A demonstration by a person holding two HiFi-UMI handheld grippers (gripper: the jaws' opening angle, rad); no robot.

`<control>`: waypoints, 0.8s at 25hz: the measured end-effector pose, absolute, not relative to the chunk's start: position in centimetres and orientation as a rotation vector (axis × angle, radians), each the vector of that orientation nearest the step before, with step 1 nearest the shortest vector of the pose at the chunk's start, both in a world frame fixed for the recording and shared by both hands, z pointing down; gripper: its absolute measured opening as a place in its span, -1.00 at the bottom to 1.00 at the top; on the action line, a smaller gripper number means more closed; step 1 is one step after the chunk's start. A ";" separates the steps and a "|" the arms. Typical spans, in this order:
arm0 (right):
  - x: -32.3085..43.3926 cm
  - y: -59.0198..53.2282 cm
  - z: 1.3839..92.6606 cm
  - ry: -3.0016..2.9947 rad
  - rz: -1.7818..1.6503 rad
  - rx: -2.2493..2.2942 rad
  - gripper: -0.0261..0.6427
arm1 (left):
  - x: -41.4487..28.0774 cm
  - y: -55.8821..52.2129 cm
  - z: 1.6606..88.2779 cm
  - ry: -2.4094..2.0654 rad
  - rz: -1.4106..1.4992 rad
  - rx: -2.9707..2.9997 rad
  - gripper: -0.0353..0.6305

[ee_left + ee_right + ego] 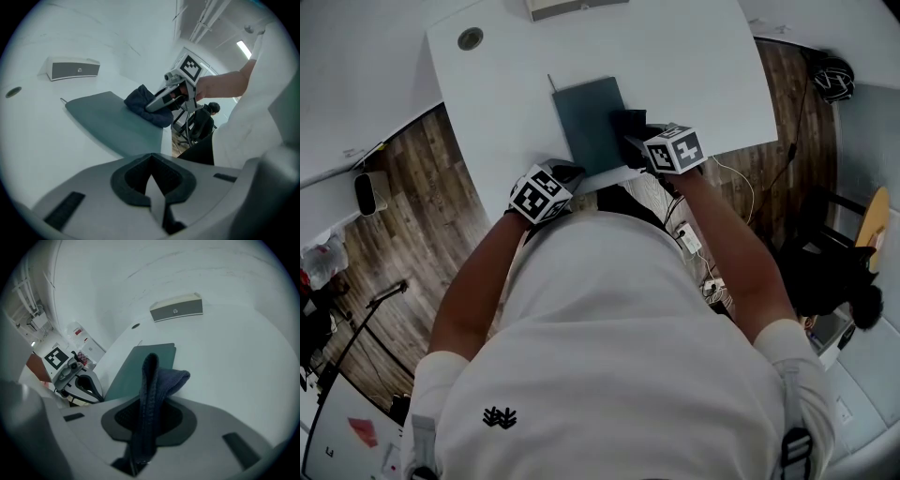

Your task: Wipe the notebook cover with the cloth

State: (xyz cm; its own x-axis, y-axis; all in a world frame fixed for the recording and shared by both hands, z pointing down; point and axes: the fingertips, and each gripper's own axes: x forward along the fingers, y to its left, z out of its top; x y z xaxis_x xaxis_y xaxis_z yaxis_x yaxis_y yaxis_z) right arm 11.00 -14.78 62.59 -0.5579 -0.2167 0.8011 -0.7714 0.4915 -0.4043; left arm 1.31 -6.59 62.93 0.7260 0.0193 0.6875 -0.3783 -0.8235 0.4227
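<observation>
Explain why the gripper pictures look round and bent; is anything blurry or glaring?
Left gripper view: fisheye circle with dark corners, bending the white table; a ceiling lamp glares. Right gripper view: same round warp, the cloth near the lens slightly soft. Head view: even light, faint shadows, notebook sharp.

A white worktop (694, 66) fills the upper middle of the head view, with a round grommet hole (470, 38) near its upper-left corner and a grey box (572, 7) at the top edge. A second white desk (356, 94) runs along the upper left. Dark wood-plank floor (403, 197) shows at the left and the upper right. White cables (741, 183) and a power strip (689, 241) lie on the floor at centre right. A black chair (825, 211) stands near the right edge, and a black stand (380, 298) at the lower left. In the left gripper view, a strip light (243, 48) glows at the upper right beside ceiling pipes (206, 21).
</observation>
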 end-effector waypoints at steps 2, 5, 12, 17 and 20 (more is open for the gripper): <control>11.3 -15.3 62.4 -2.036 1.017 0.819 -0.73 | 1.3 -6.7 62.9 -0.263 0.953 2.362 -0.89; 10.4 -15.4 61.4 -2.048 1.019 0.810 -0.73 | 1.4 -6.8 62.9 -0.247 0.949 2.344 -0.89; 3.3 -15.3 60.2 -2.142 1.002 0.669 -0.73 | 1.4 -6.6 62.9 -0.222 0.942 2.311 -0.89; -0.5 -16.0 60.5 -2.172 1.016 0.604 -0.73 | 1.4 -6.7 63.0 -0.213 0.940 2.298 -0.89; -0.4 -16.2 61.3 -2.149 1.043 0.605 -0.73 | 1.6 -6.7 63.0 -0.208 0.936 2.296 -0.89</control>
State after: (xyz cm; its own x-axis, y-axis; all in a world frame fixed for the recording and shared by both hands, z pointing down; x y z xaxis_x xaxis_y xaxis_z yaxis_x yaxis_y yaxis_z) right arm -0.37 -16.21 61.32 -0.6720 -0.1161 0.7314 -0.6463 0.5742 -0.5026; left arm 1.55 -6.65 63.00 0.7335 0.0904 0.6736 -0.3668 -0.7818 0.5042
